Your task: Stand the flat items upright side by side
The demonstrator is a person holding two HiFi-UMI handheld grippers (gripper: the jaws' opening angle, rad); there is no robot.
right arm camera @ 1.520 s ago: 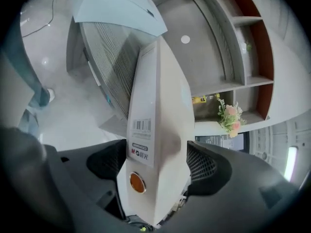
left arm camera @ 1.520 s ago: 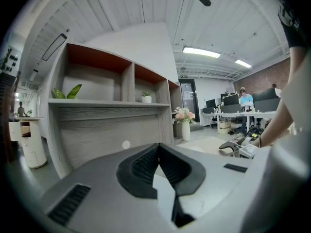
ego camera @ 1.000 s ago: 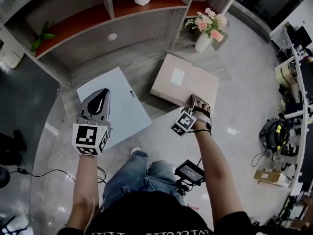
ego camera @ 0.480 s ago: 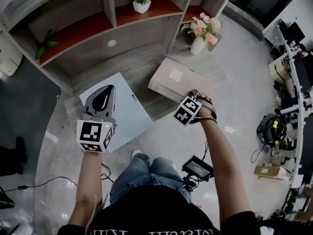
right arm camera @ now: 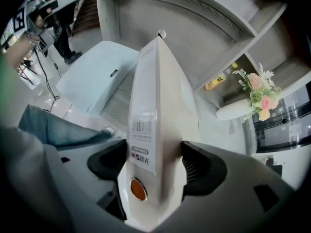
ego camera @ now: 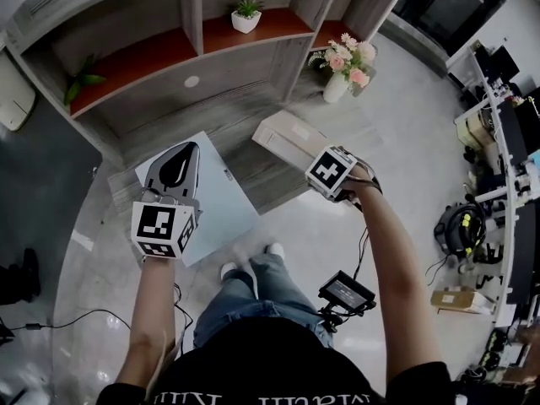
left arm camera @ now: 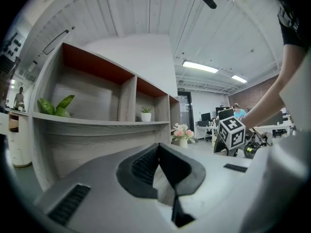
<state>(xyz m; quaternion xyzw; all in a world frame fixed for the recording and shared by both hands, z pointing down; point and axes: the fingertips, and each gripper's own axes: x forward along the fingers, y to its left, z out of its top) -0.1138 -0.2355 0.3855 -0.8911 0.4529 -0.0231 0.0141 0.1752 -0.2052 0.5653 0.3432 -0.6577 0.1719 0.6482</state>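
Observation:
A beige box file (ego camera: 287, 136) is tipped up on its long edge on the low wooden shelf base (ego camera: 211, 116). My right gripper (ego camera: 327, 160) is shut on its near spine. In the right gripper view the jaws clamp the labelled spine of the file (right arm camera: 158, 96), with my right gripper (right arm camera: 155, 159) low in the frame. A light blue flat file (ego camera: 215, 197) lies flat, half over the base's front edge. My left gripper (ego camera: 179, 154) hovers over its left part with the tips together and nothing held. The left gripper view shows my left gripper (left arm camera: 158, 147) shut.
A vase of pink flowers (ego camera: 339, 78) stands just behind the beige file, to the right. A small potted plant (ego camera: 245, 15) sits on the red shelf above. The person's shoes (ego camera: 253, 260) are close to the base's front edge. Desks and cables lie far right.
The right gripper has lifted the beige file's near edge, swinging it from flat up onto its edge. The left gripper has stayed over the blue file.

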